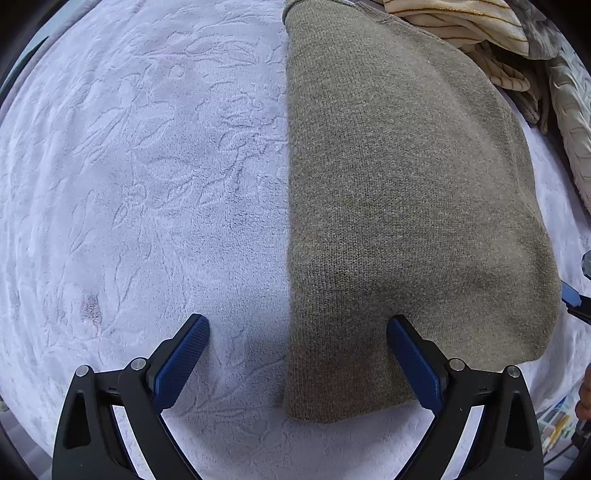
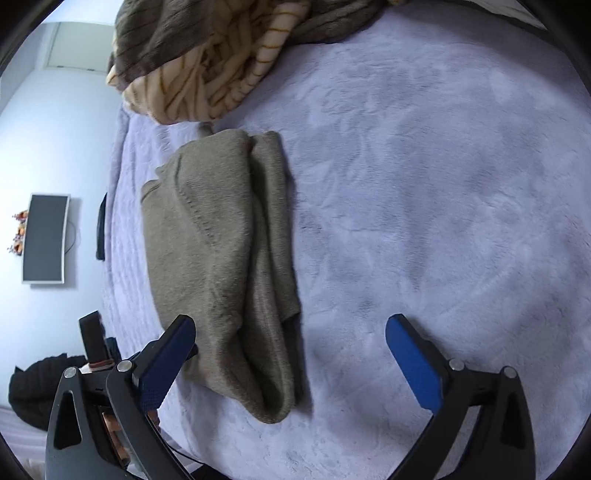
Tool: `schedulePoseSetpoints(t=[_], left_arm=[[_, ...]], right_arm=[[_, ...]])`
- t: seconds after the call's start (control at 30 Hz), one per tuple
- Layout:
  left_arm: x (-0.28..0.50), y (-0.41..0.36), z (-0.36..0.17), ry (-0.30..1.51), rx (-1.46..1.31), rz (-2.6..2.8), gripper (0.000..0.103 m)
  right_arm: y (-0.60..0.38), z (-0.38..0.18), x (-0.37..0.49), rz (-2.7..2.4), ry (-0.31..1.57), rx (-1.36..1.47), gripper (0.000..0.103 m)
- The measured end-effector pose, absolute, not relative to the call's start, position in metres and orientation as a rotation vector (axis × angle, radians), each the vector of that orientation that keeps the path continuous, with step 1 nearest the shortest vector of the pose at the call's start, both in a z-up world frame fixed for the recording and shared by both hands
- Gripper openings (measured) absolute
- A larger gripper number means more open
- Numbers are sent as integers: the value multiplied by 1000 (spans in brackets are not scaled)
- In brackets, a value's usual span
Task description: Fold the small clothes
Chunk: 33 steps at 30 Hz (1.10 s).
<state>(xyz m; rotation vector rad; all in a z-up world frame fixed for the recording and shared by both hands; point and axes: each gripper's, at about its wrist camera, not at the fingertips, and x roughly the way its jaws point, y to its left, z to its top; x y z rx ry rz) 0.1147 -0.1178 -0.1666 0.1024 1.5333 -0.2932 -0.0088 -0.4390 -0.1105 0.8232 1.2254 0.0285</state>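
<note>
An olive-brown knitted garment [image 1: 406,192] lies folded lengthwise on a pale lilac plush bed cover [image 1: 140,177]. My left gripper [image 1: 298,325] hangs straight above the garment's near left edge, jaws wide apart, nothing between the blue pads; the right pad is over the knit, the left pad over bare cover. In the right wrist view the same garment [image 2: 221,258] shows as a long fold with layered edges. My right gripper [image 2: 290,325] is open over its near end, the pads clear of the cloth.
A heap of cream striped and dark brown clothes [image 2: 207,55] lies past the garment's far end, also in the left wrist view [image 1: 480,26]. The bed's edge runs on the left [image 2: 114,221], with a wall and a dark screen [image 2: 44,240] beyond.
</note>
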Motion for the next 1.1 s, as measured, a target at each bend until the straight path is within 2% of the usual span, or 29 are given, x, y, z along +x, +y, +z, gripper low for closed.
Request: schedulePoseSetpoints(t=[0.37, 0.6, 0.77, 0.93, 1.1], left_arm=[[142, -91, -153, 1476, -95, -463, 98], [166, -94, -169, 1485, -204, -625, 98], [170, -95, -172, 1459, -212, -642, 98], [157, -116, -160, 1430, -185, -668, 98], [157, -127, -175, 1460, -169, -663, 98]], right_arm=[[-436, -110, 22, 83, 1238, 799, 103], [-437, -125, 63, 204, 1220, 817, 103], [-434, -147, 97, 311, 1249, 831, 103], [-427, -140, 121, 457, 1203, 871, 103], [-414, -156, 138, 459, 1261, 847, 103]])
